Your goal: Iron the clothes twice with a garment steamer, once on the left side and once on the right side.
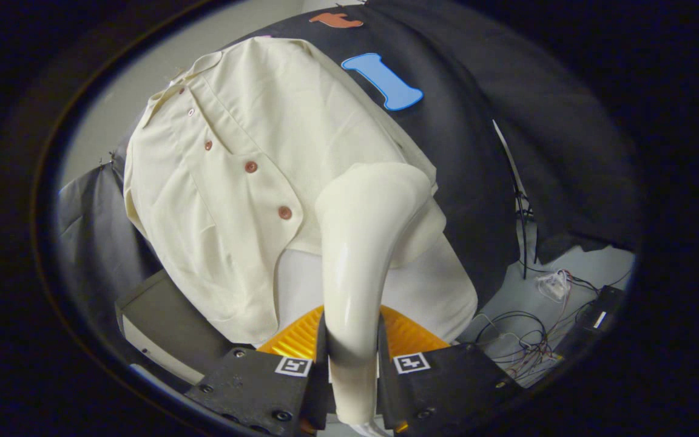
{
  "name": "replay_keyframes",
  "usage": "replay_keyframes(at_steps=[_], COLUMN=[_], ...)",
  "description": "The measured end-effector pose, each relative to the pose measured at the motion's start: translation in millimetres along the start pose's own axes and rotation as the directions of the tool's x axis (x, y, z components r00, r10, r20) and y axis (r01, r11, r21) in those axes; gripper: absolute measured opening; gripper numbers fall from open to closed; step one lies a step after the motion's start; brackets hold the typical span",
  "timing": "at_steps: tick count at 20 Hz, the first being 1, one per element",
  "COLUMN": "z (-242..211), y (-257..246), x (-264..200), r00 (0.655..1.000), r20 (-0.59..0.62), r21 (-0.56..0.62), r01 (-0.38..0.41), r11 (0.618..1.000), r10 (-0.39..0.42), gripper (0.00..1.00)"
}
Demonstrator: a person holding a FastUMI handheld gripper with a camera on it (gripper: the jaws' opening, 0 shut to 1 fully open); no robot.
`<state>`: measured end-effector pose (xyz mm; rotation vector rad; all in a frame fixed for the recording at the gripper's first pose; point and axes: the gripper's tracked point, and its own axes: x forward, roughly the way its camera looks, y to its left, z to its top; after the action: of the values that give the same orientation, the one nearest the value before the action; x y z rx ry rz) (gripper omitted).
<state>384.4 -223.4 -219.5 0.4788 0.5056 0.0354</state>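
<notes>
The garment steamer was held by its handle between the jaws of the gripper, its head raised against the lower right of the cream shirt, so a pass appeared under way, though which one could not be told.

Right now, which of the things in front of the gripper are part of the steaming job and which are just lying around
Part of the job:
cream shirt, hanging ahead
garment steamer, its handle clamped between the fingers of the gripper, head against the shirt

Just lying about:
loose wires on the floor
grey box beneath the shirt
</notes>
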Motion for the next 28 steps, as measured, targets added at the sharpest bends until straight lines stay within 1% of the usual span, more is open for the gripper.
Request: replay_keyframes(at_steps=[5, 9, 13, 17, 20, 24, 28], z=[-30, -37, -34, -19, -6, 4, 17], y=[-14, -18, -7, 19, 50, 100, 152], x=[-3, -9, -23, -48, -70, -94, -118], r00=[0.998, 0.997, 0.997, 0.998, 0.999, 1.000, 0.997], r20=[-0.047, -0.060, -0.050, -0.029, -0.001, 0.018, 0.064], r21=[-0.003, -0.015, -0.023, -0.057, -0.096, -0.168, -0.230], r01=[0.031, 0.057, 0.055, 0.057, 0.044, 0.005, -0.029], r11=[1.000, 0.998, 0.998, 0.997, 0.994, 0.986, 0.973], r10=[-0.031, -0.057, -0.056, -0.059, -0.045, -0.002, 0.045], gripper=[0.35, 0.35, 0.35, 0.35, 0.35, 0.35, 0.35])
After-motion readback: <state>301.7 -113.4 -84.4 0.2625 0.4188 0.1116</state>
